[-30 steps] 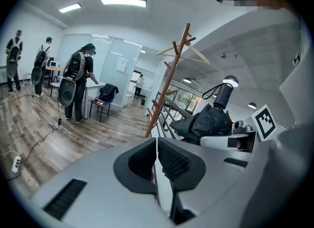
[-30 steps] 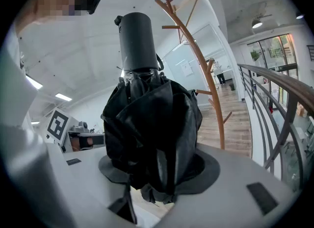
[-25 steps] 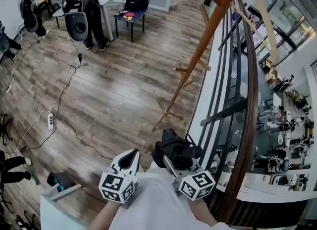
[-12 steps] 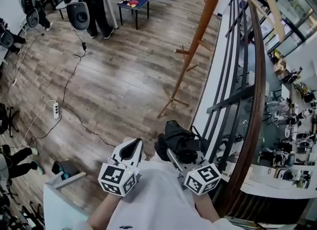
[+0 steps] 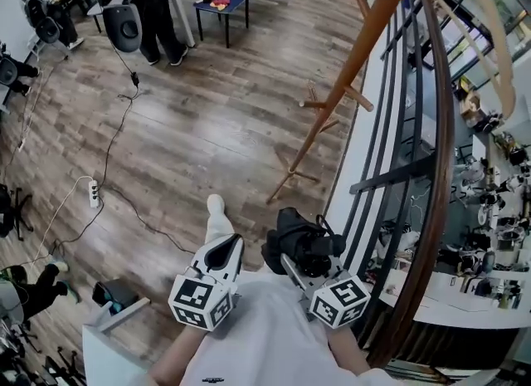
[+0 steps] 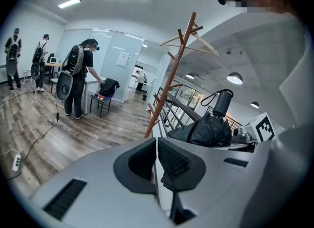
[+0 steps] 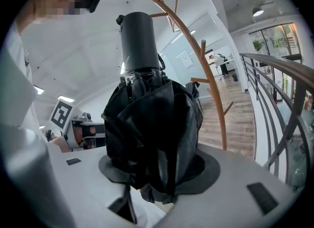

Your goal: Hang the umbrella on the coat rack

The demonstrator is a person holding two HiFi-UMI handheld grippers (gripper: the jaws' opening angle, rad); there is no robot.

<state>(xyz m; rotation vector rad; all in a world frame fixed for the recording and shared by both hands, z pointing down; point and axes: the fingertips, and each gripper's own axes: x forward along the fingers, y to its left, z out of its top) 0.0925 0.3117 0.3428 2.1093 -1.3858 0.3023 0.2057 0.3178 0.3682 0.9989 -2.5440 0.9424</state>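
Note:
A folded black umbrella (image 5: 297, 243) sits in my right gripper (image 5: 304, 266), which is shut on its bundled fabric. In the right gripper view the umbrella (image 7: 147, 124) stands upright between the jaws, its grey cylindrical handle (image 7: 140, 40) on top. The wooden coat rack (image 5: 348, 85) rises ahead and to the right, its feet on the floor by the railing; its pole (image 7: 212, 85) shows behind the umbrella. My left gripper (image 5: 224, 250) is beside the right one, shut and empty (image 6: 157, 158). From the left gripper view the umbrella (image 6: 206, 129) is to the right, the rack (image 6: 169, 75) ahead.
A dark metal railing with a wooden handrail (image 5: 436, 168) runs along the right. A wooden hanger (image 6: 196, 40) hangs on the rack. A cable and power strip (image 5: 93, 193) lie on the floor at left. People (image 5: 158, 2) stand by a blue table (image 5: 224, 2) at the back. A white shoe (image 5: 217, 214) is ahead of the left gripper.
Both grippers have moved a little forward with the umbrella still held. A white shoe has stepped into view ahead, and the rack now stands nearer and further right.

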